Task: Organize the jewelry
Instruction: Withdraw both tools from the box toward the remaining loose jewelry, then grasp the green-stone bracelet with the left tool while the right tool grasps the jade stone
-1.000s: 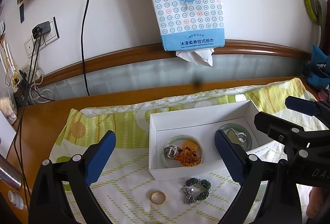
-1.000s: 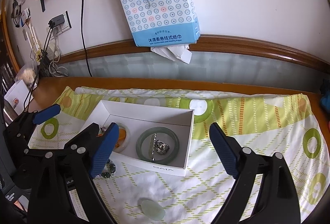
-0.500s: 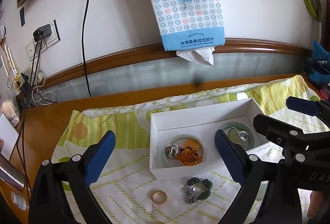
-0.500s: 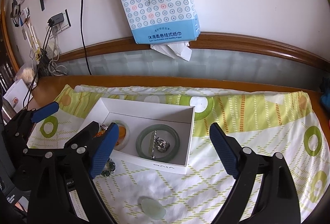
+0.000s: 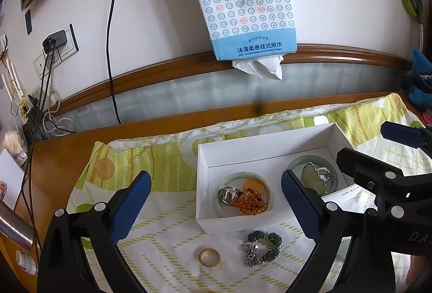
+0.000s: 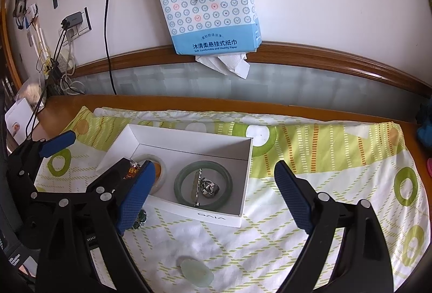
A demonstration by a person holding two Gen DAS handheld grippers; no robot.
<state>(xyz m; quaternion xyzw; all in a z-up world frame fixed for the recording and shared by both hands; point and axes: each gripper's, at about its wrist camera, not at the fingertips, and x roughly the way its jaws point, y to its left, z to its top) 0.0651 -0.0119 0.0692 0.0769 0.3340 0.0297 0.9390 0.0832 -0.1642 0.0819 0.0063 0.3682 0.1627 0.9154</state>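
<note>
Left gripper [image 5: 214,201] spread wide, blue-padded fingers [image 5: 131,205] apart and gripping nothing, hovering low over the green-and-white patterned cloth [image 5: 162,247] on the wooden table [image 5: 59,158]. Right gripper [image 6: 214,196] likewise wide open and empty, poised above the same cloth. Between them, a shallow white cardboard box [image 5: 202,166] sitting on the cloth. Inside, at its left end, a pale jade bangle [image 5: 266,183] lying flat, with a silver ring [image 5: 228,194] and an amber bead bracelet [image 5: 249,202] heaped on and within it. At its right end, a darker green jade bangle [image 6: 179,183], flat too, ringing a pale green pendant [image 5: 311,177] and a chunky silver ring [image 6: 209,186]. Outside the box, just in front of its near wall, a plain gold ring [image 5: 209,257] flat on the cloth, and beside it a dark green stone bracelet with silver links [image 5: 263,247]. Farther toward the near edge, well apart from the box, a pale green oval jade piece [image 6: 195,270] alone on the cloth. Up on the wall behind, a blue-and-white hanging tissue pack with a cartoon lion face [image 5: 243,4], a white tissue poking out below.
</note>
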